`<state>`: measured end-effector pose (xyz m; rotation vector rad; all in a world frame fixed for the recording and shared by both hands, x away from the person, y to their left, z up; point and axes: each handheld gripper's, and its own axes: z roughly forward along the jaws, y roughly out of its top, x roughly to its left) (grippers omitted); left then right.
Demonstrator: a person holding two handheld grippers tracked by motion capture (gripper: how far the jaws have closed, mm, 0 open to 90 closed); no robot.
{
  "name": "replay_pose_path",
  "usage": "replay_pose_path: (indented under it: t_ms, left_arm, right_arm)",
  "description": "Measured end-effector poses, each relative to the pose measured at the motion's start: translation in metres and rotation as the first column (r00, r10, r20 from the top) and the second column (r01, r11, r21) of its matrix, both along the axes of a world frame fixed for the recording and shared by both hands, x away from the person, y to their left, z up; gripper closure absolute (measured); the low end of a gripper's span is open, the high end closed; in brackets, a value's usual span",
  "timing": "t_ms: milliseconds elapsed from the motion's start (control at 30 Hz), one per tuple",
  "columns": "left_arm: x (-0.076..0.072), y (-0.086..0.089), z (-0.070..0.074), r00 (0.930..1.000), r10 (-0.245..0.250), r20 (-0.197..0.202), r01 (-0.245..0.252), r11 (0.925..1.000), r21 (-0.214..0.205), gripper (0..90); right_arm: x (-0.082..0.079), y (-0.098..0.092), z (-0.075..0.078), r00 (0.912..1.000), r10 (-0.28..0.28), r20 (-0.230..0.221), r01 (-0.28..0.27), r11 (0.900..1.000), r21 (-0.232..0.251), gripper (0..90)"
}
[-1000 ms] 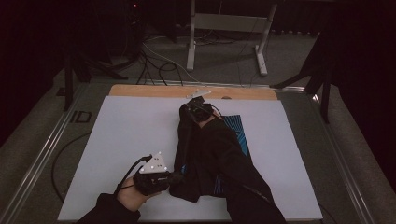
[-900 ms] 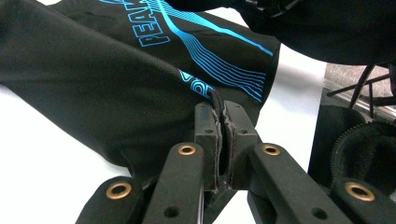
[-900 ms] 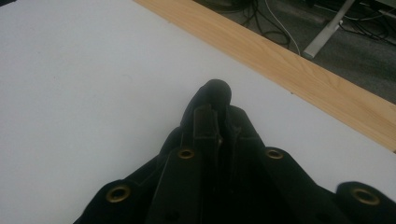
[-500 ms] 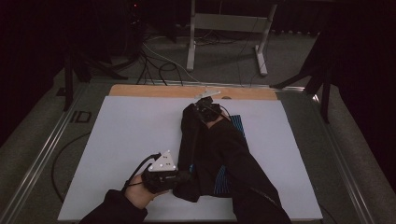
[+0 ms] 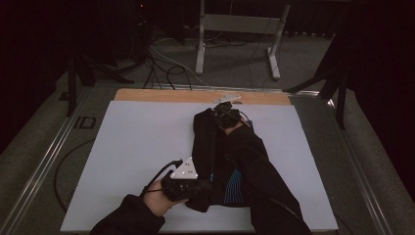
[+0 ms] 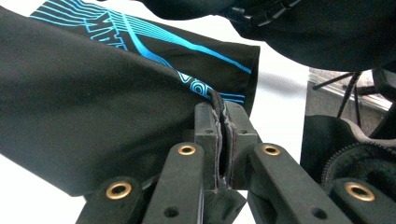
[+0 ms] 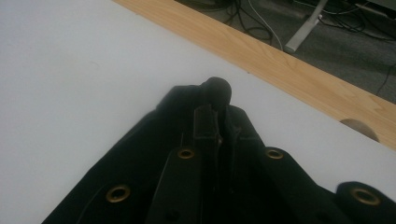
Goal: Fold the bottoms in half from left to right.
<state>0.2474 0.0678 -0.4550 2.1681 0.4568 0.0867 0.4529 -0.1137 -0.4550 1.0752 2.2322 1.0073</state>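
On the white table top (image 5: 122,147), toward its right half: black garment with blue line print (image 5: 215,161) carried rightward since 1 second ago, near end pinched shut in left gripper (image 5: 198,188), far end near the wooden far edge (image 5: 161,95) pinched in right gripper (image 5: 226,111), probably mid-fold.

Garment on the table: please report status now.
Left gripper shut on garment hem. Right gripper shut on far end. Garment partly folded on white mat. Nothing in the way.

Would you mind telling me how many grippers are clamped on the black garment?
2: the left gripper pinches the garment at its near edge by the blue print; the right gripper pinches its far end near the table's wooden strip.
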Motion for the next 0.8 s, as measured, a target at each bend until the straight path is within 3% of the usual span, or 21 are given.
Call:
replay_pose_path:
  t_ms: [433,800]
  left_arm:
    - [0.006,-0.032,-0.001,0.9983,-0.058,0.000,0.058,0.9982,0.012,86.7]
    - [0.011,-0.061,-0.004,0.9945,-0.105,-0.001,0.105,0.9943,0.019,86.7]
  right_arm:
    - [-0.003,-0.024,0.001,0.9994,-0.036,0.004,0.036,0.9994,0.003,84.3]
    - [-0.005,-0.060,0.000,0.9969,-0.078,0.010,0.078,0.9969,0.006,84.3]
